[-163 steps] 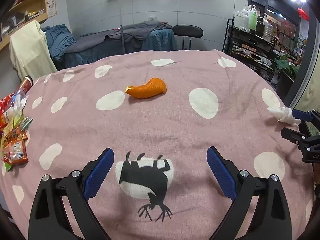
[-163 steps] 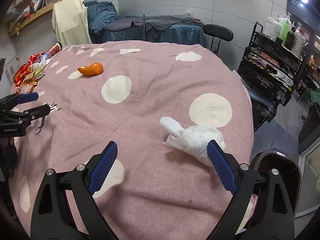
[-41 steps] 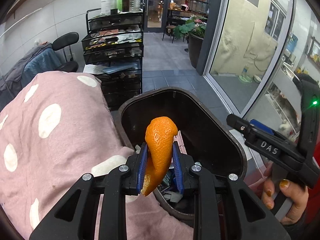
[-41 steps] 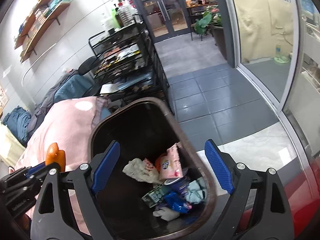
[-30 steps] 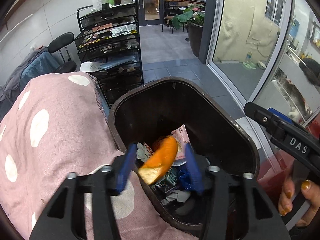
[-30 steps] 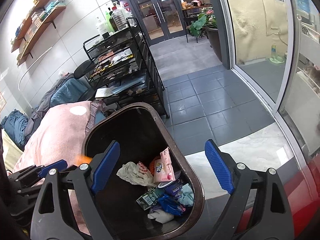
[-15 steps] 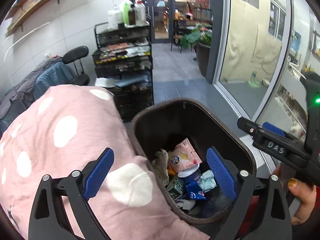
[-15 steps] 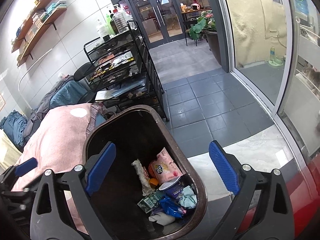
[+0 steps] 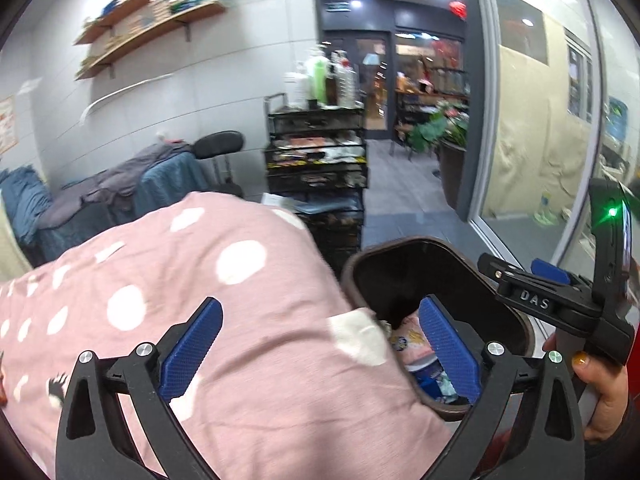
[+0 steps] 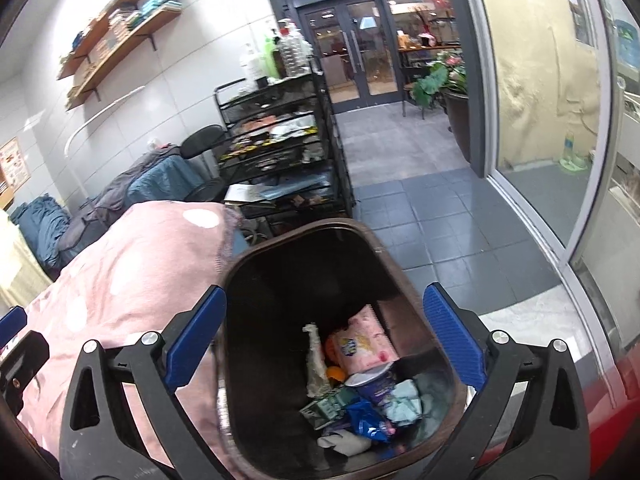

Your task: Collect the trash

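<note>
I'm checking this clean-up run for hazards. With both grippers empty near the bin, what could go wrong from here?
1. The pink polka-dot tablecloth drapes against the dark brown plastic trash bin; the open left gripper swinging back over it might snag the fabric.
2. The open right gripper hovers over the bin mouth and could clip its rim.

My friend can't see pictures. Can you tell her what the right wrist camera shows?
The open, empty right gripper hovers over a dark trash bin holding wrappers, a pink packet and orange peel. A pink spotted tablecloth lies left.
</note>
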